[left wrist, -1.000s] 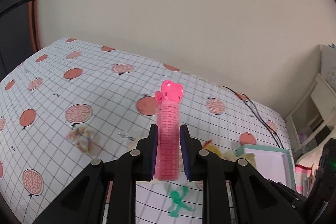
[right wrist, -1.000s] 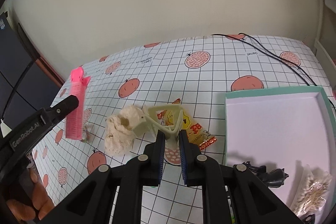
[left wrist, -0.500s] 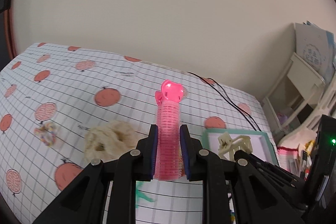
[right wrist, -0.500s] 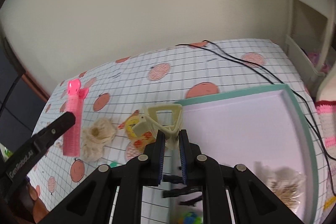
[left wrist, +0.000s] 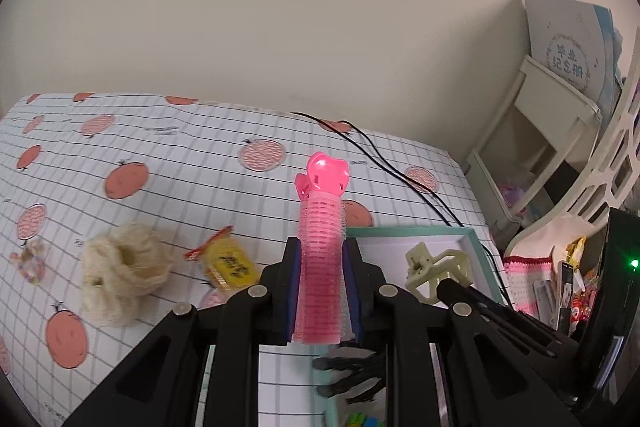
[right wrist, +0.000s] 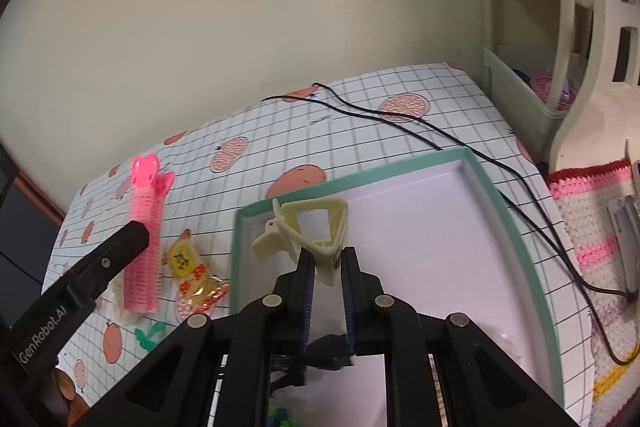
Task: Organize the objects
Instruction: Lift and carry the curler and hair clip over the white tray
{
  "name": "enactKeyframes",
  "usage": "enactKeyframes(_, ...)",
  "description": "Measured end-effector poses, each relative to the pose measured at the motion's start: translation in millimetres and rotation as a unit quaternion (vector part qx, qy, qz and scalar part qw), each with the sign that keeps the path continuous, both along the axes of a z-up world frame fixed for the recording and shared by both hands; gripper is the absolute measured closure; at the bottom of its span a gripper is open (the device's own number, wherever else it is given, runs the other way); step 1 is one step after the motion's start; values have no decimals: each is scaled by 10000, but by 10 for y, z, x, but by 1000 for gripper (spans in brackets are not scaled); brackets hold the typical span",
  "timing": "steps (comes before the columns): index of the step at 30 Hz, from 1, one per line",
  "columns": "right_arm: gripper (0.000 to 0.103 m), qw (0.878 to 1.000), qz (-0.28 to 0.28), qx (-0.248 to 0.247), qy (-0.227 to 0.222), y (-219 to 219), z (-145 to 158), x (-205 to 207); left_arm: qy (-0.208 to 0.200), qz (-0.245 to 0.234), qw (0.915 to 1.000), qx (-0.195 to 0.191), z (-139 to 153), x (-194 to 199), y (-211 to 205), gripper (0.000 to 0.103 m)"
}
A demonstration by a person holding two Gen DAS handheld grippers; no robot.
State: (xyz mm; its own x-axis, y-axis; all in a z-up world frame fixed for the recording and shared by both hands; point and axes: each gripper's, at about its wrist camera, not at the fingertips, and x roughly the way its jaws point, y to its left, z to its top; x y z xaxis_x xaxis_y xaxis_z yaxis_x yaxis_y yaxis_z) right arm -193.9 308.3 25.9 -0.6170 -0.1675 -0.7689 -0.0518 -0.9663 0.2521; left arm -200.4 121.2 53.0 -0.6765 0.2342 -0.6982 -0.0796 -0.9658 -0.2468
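**Both grippers loaded above the table, one clip over the tray**

The table [left wrist: 168, 155] wears a white grid cloth printed with orange fruit, and it fills most of both views. At its right end lies the tray [right wrist: 516, 223], a shallow box with a mint-green rim and a pale floor.

The left gripper [left wrist: 322, 283] is held above the cloth, just left of the tray's near left corner, fingers pointing toward the far wall. Its jaws pinch the pink hair roller [left wrist: 322, 251] around the lower half, so the roller stands upright between the blue pads. The roller is a ribbed tube, topped by a glossy pink clip head.

The right gripper [right wrist: 326, 283] hovers over the tray's near left part. Its jaws are pressed onto the cream claw clip [right wrist: 310, 233], gripping it by the lower edge; the clip's triangular open frame rises above the fingertips, its lever tab sticking out to the left.

On the cloth left of the tray lie a cream scrunchie [left wrist: 122, 271] and, nearer the tray, a yellow snack packet [right wrist: 192, 271]. A black cable [right wrist: 420, 125] runs along the tray's far side.
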Motion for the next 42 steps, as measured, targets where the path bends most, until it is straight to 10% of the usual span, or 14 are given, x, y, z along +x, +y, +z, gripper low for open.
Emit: enactKeyframes(42,88,9980,-278,194,-539,273,-333,-57,-1154,-343,9925,195,-691,-399,573,81)
